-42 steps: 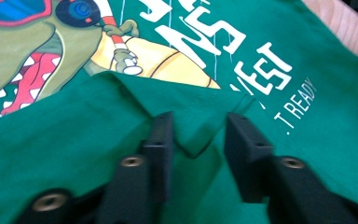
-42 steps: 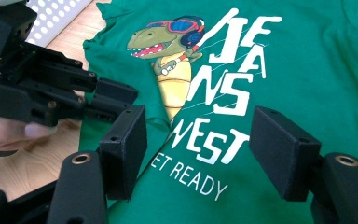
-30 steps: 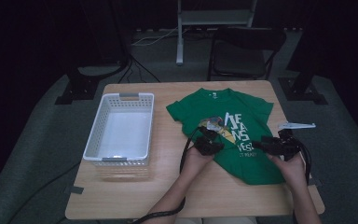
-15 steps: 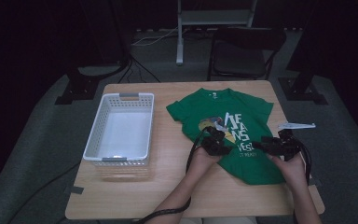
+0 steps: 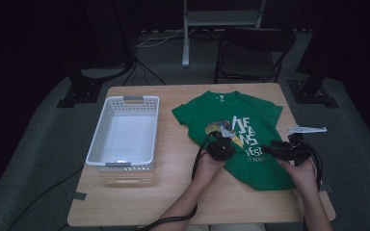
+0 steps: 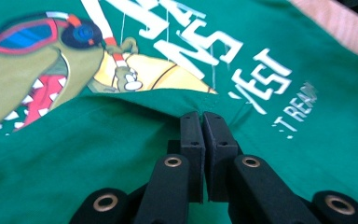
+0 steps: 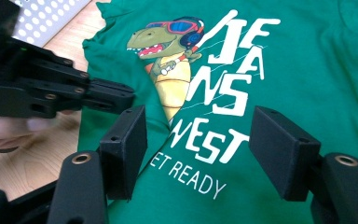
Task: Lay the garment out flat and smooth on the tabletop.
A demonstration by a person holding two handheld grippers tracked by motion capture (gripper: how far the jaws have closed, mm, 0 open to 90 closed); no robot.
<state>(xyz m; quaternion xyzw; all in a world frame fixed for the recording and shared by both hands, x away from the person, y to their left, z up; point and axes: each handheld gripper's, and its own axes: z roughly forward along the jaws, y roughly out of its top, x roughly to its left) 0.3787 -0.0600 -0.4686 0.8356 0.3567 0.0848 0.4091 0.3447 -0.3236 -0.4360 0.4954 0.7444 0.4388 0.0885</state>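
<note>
A green T-shirt [image 5: 257,115] with a dinosaur print and white lettering lies spread on the right half of the wooden table [image 5: 173,202]. My left gripper [image 5: 223,144] sits at the shirt's left side, its jaws shut on a raised fold of the green cloth [image 6: 121,130] just below the print. In its own view the left gripper [image 6: 202,122] shows the pads pressed together with cloth between them. My right gripper [image 5: 272,150] hovers over the shirt's lower right. Its jaws [image 7: 198,121] stand wide open above the lettering with nothing between them. The left gripper [image 7: 128,98] shows beside it.
A white slatted basket [image 5: 96,139] stands on the left half of the table, with nothing inside. A small white object [image 5: 307,129] lies at the table's right edge. A dark chair [image 5: 250,53] stands beyond the far edge. Bare wood shows along the front.
My left gripper has shifted slightly right and toward me, pulling the pinched shirt fold over part of the dinosaur print. The right gripper has hardly moved.
</note>
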